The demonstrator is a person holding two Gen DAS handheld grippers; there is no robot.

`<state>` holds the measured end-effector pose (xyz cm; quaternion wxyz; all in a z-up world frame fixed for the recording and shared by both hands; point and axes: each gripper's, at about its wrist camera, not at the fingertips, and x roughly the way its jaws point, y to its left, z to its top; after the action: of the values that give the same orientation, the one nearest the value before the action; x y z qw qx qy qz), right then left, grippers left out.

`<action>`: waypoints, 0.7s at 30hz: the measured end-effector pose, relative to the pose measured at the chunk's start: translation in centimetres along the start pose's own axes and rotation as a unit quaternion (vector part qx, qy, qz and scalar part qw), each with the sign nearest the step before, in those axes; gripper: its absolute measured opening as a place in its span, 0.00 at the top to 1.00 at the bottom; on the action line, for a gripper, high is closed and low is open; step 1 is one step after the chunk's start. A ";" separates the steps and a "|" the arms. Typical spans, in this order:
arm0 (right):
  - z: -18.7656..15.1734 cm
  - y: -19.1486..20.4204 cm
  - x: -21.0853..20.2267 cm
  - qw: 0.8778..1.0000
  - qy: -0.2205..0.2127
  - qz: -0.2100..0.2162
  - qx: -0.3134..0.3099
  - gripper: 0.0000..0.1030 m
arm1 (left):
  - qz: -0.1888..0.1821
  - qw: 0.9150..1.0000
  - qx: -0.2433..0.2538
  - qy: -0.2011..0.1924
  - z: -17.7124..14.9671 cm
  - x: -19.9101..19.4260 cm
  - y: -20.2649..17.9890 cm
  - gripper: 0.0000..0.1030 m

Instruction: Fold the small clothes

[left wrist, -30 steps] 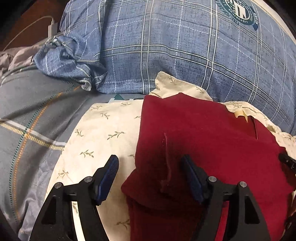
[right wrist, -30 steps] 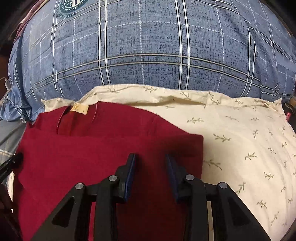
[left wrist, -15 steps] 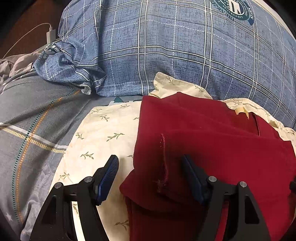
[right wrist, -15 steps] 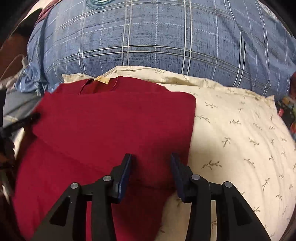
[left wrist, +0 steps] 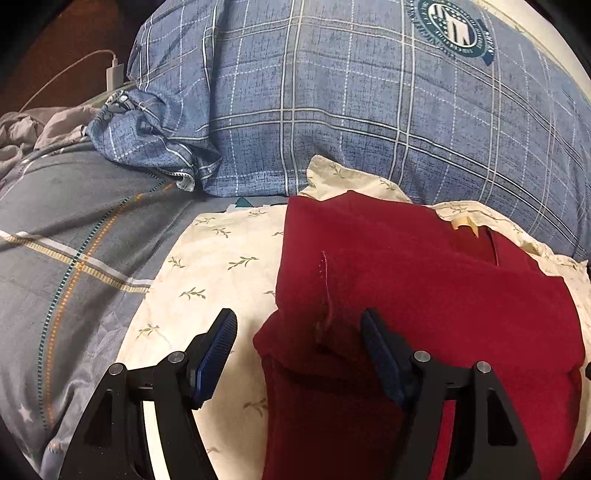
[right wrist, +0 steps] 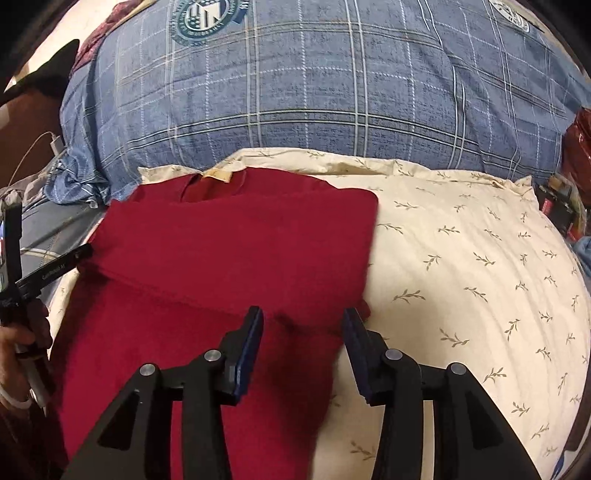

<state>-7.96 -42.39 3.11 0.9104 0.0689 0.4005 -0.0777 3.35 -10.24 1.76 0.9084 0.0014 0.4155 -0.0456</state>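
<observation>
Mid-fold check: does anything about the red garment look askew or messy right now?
Yes. On the red garment, the left side is untidy: a loose seam flap stands up and the edge below bulges out past the fold. In the right wrist view the folded panel's lower edge runs slanted, not square. No damage visible.

Hidden, cropped and unreadable parts

The red garment [left wrist: 424,295] runs off the bottom edge in both wrist views, so its lower hem is unseen, and its tan neck label [right wrist: 216,174] is too small to read. The cream leaf-print pillow [right wrist: 461,266] is covered by the garment along its left side. The left gripper [right wrist: 86,252] shows only as one black finger at the right wrist view's left edge; its white lettering is perhaps a maker's name. The crest [left wrist: 452,27] on the blue plaid pillow [left wrist: 351,110] is illegible.
</observation>
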 end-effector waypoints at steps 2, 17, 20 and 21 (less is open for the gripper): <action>-0.1 0.6 0.0 1.000 0.000 0.001 -0.009 0.52 | 0.006 1.000 0.006 -0.006 -0.3 -0.5 0.0 0.33; -0.3 3.3 2.3 0.999 0.014 0.007 -0.031 0.50 | -0.038 0.999 -0.014 0.010 0.5 0.0 0.1 0.33; 0.1 2.9 2.3 0.999 0.012 0.005 -0.029 0.48 | -0.036 0.999 -0.016 0.017 0.7 0.7 -0.1 0.33; 0.1 2.8 2.2 1.000 0.012 0.003 -0.028 0.48 | -0.030 0.999 -0.014 0.020 0.7 1.1 -0.1 0.33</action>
<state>-5.87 -39.87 1.68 0.9072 0.0460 0.4135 -0.0628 4.54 -10.49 1.42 0.8983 -0.0224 0.4336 -0.0667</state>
